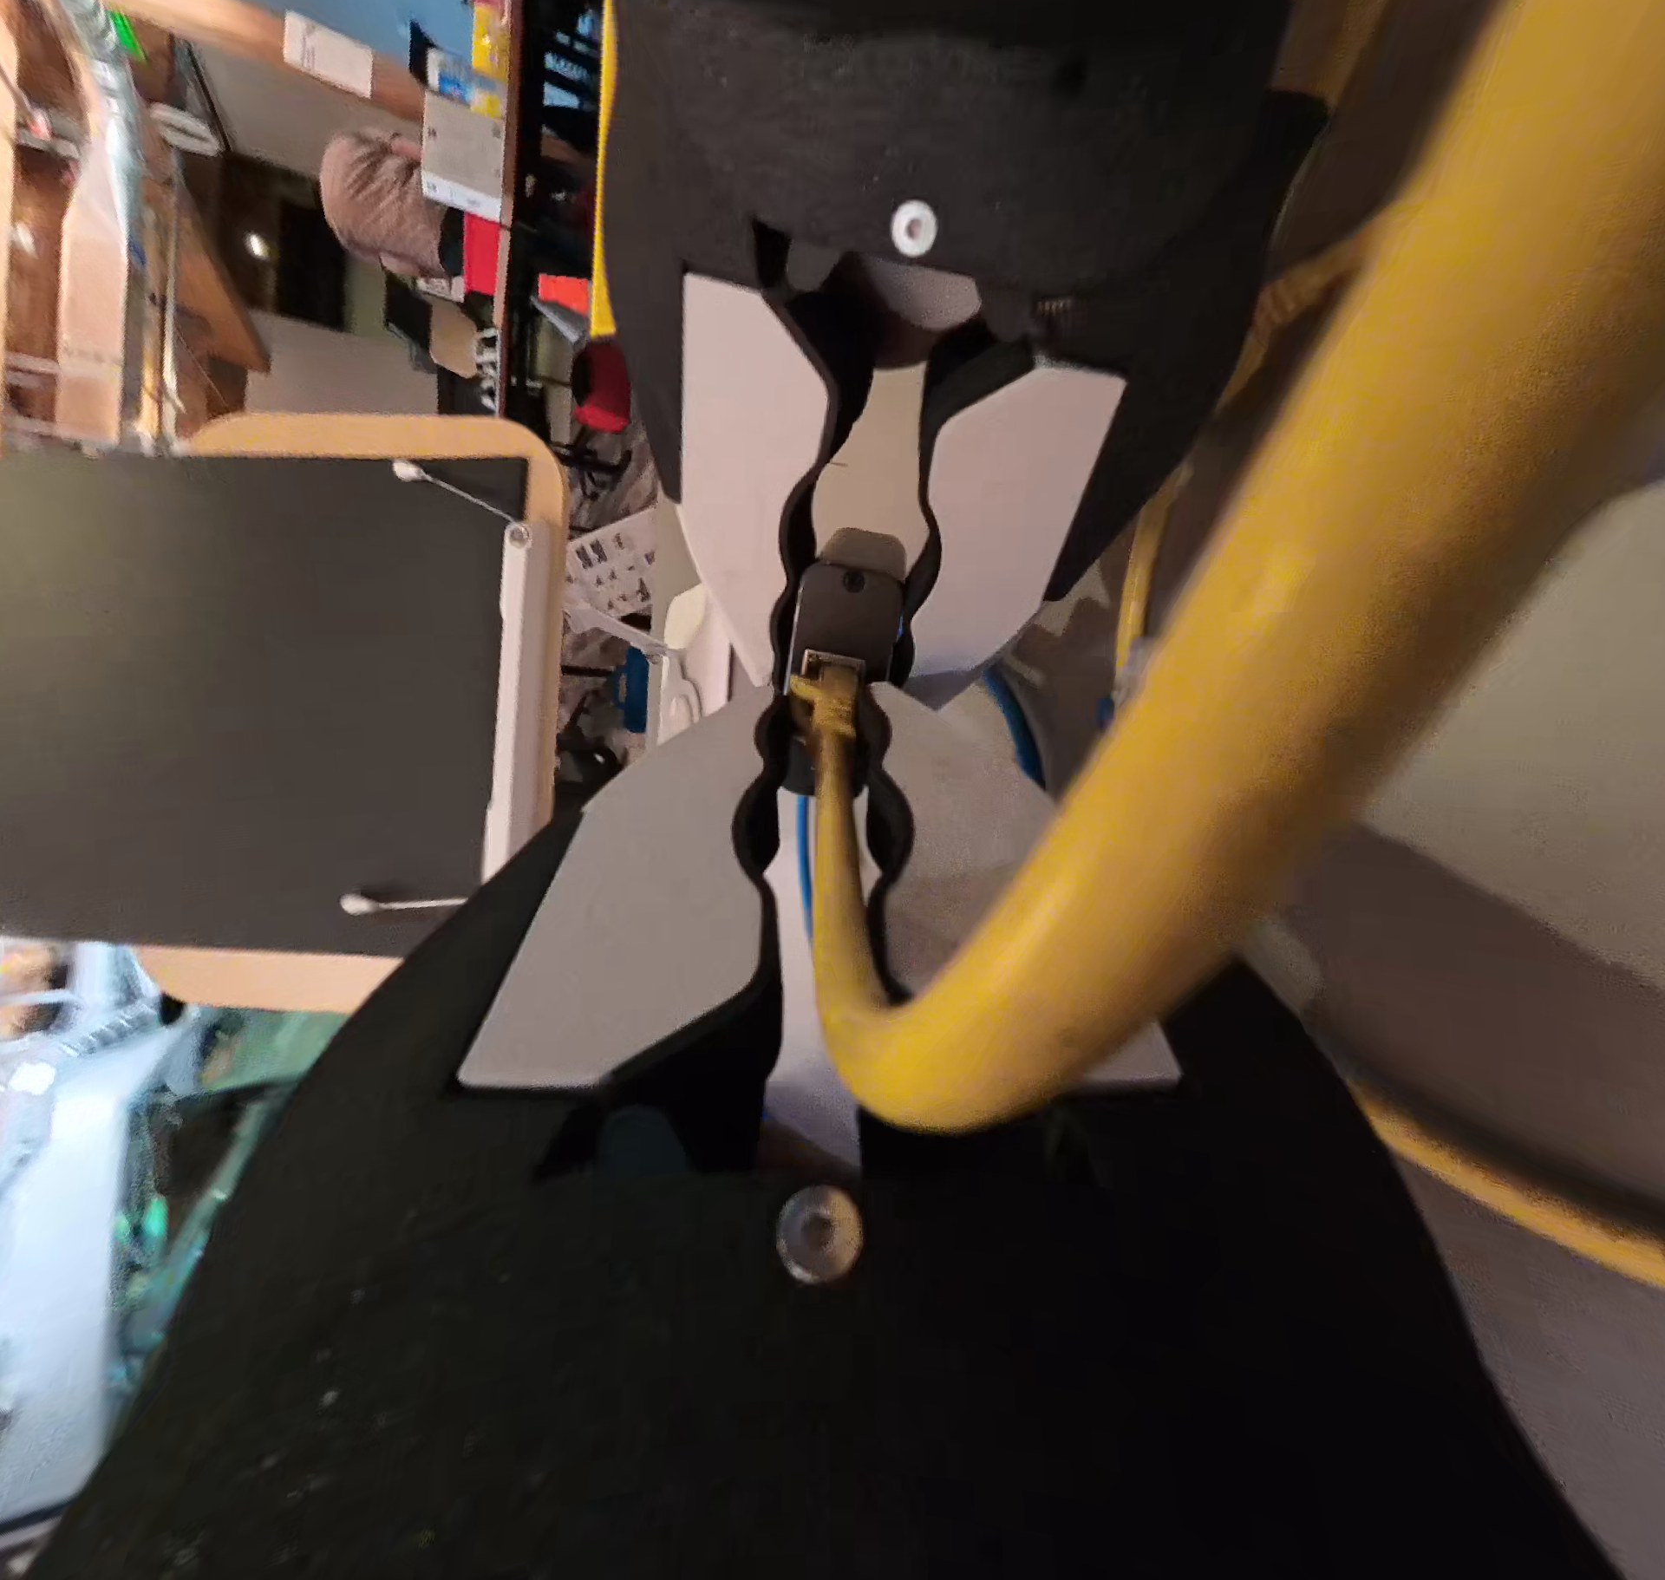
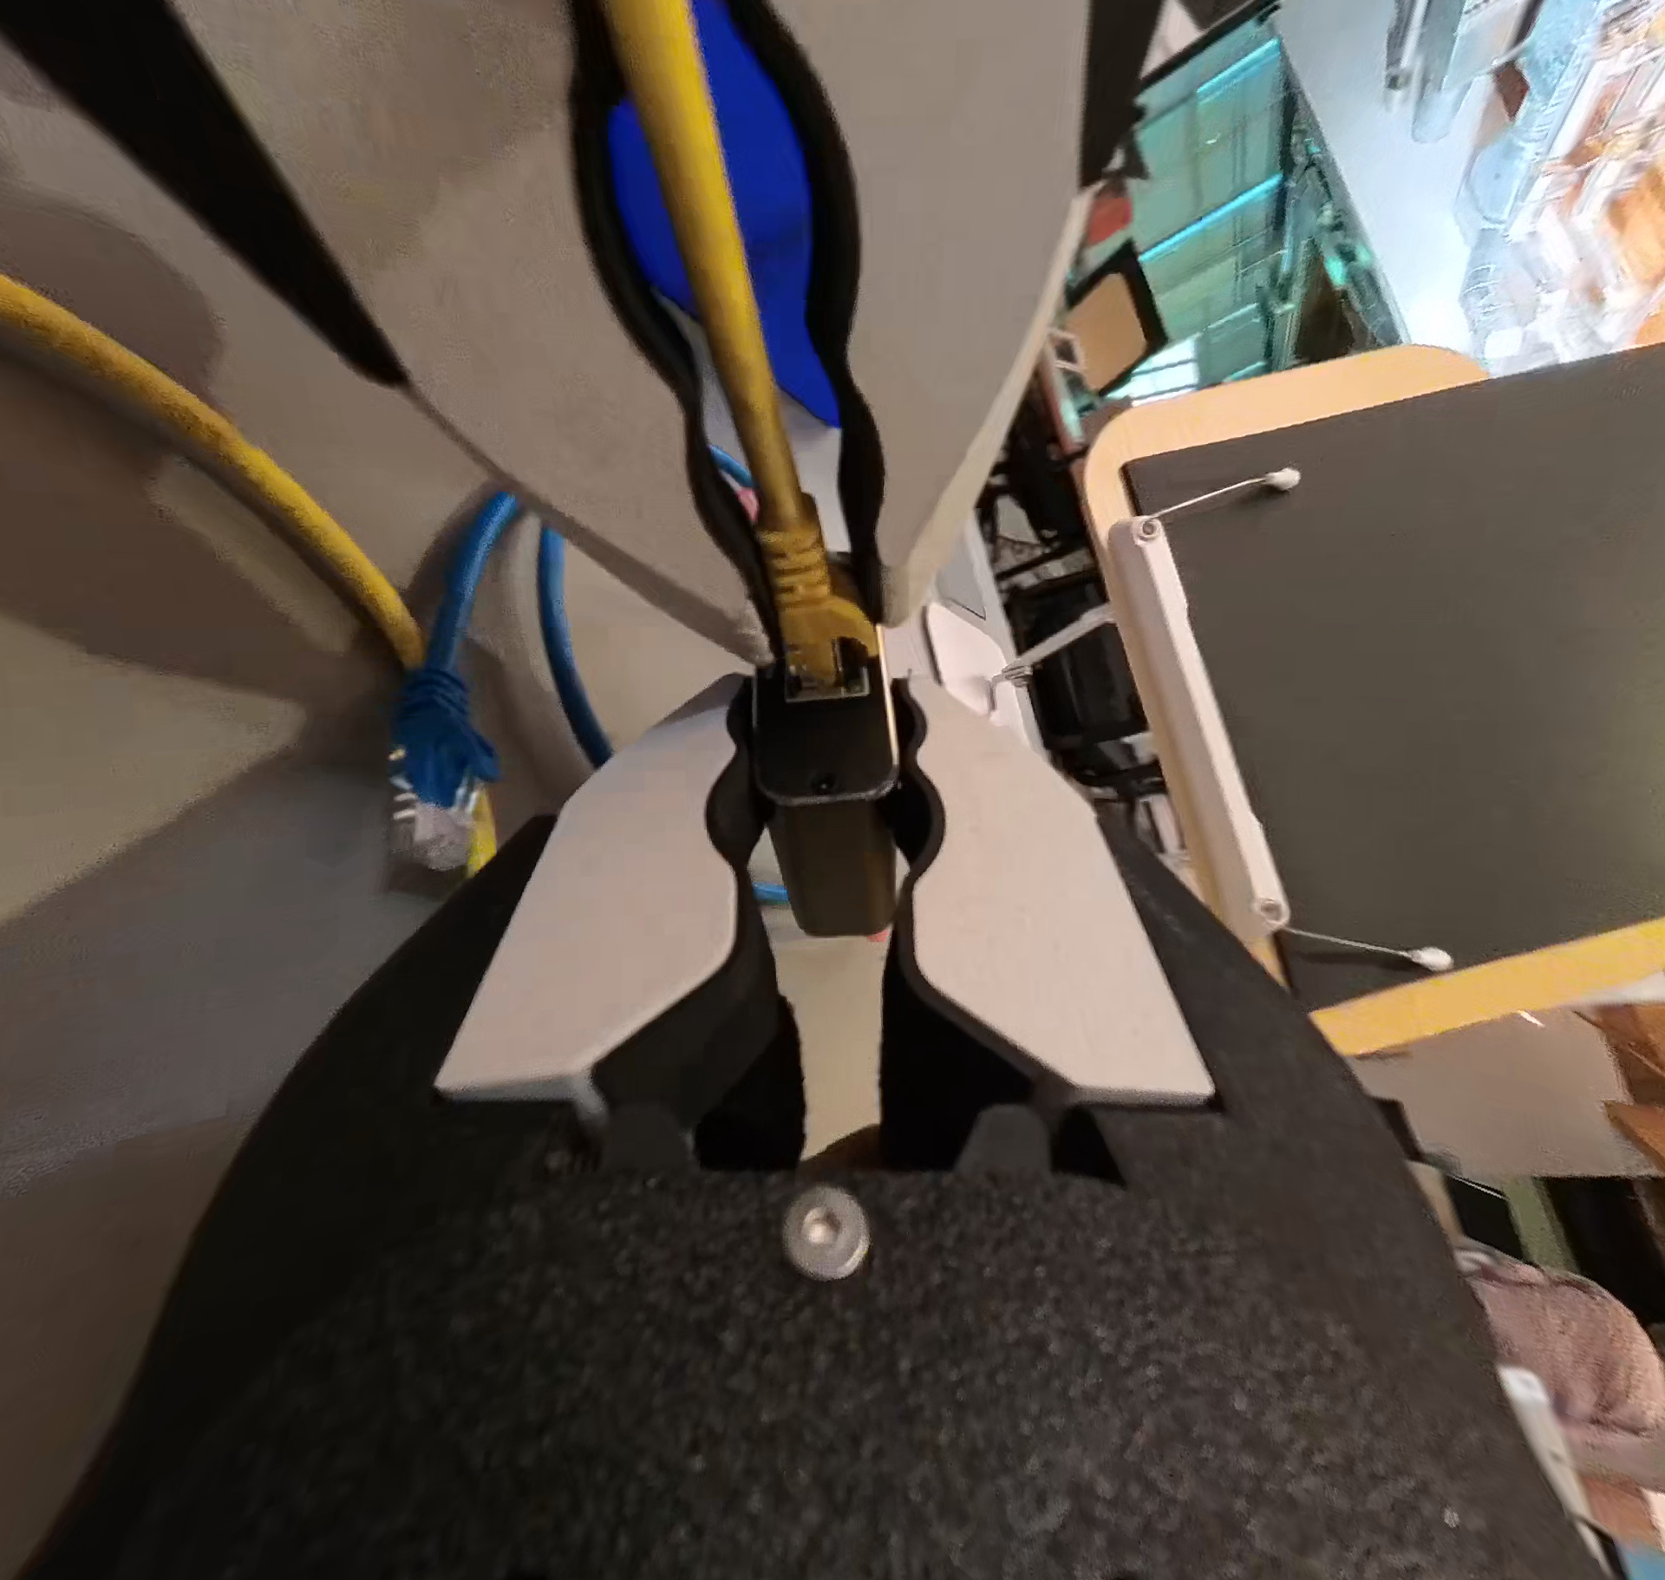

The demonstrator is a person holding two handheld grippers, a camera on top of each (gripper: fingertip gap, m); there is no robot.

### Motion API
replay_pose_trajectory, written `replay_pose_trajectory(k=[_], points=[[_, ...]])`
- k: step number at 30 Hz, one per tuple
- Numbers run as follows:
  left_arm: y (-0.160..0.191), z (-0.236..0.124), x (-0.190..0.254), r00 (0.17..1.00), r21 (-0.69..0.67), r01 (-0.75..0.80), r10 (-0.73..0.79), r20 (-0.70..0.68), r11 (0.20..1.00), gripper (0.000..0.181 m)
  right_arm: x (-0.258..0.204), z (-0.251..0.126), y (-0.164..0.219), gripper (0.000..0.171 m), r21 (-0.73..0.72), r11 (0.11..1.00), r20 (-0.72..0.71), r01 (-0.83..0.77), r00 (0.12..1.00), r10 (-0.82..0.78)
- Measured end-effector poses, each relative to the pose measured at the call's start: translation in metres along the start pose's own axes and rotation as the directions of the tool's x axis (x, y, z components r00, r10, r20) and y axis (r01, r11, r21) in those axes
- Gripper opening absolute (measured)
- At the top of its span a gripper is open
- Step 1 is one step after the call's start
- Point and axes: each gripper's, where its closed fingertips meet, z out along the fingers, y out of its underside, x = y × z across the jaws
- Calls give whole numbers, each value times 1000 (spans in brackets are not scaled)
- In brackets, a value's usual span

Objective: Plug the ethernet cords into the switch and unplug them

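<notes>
The 2 grippers face each other tip to tip, lifted above a grey surface (image 2: pixel 180 951). The right gripper (image 2: pixel 824 780) has its jaws drawn nearly together and clamped on the sides of a small black switch (image 2: pixel 824 753), which sits between the wavy black pads near their tips. The left gripper (image 1: pixel 833 739) has its jaws closed tight around the yellow ethernet cord (image 1: pixel 833 825) just behind its plug (image 1: pixel 824 690), and the plug is seated in the port on the switch's end face. From the left jaws the yellow cord runs back, loops in a wide bend close to the camera and trails away to the right of the left wrist view. A blue ethernet cord (image 2: pixel 441 726) lies loose on the surface with its clear plug free, beside another stretch of yellow cord. A black board (image 2: pixel 1396 681) with a pale wooden rim stands off to the side.
</notes>
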Motion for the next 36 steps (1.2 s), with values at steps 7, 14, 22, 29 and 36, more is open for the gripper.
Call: replay_pose_trajectory(k=[7,14,22,29,36], points=[[-10,-21,-17,897,60,440,-435,-78,896,41,28,-30,-11,27,188,915,108,-356,934,341],[-35,-16,-14,837,143,506,-444,-319,851,32,25,-66,-50,26,351,710,459,-611,773,438],[-28,-3,-17,893,176,421,-373,-251,890,25,19,-65,-15,33,99,797,422,-596,750,509],[-45,-8,-2,894,283,410,-321,-314,867,27,-2,-72,-5,26,26,901,487,-433,792,367],[-49,-2,-1,892,281,397,-297,-340,874,25,-2,-68,-7,26,-30,942,518,-334,801,300]])
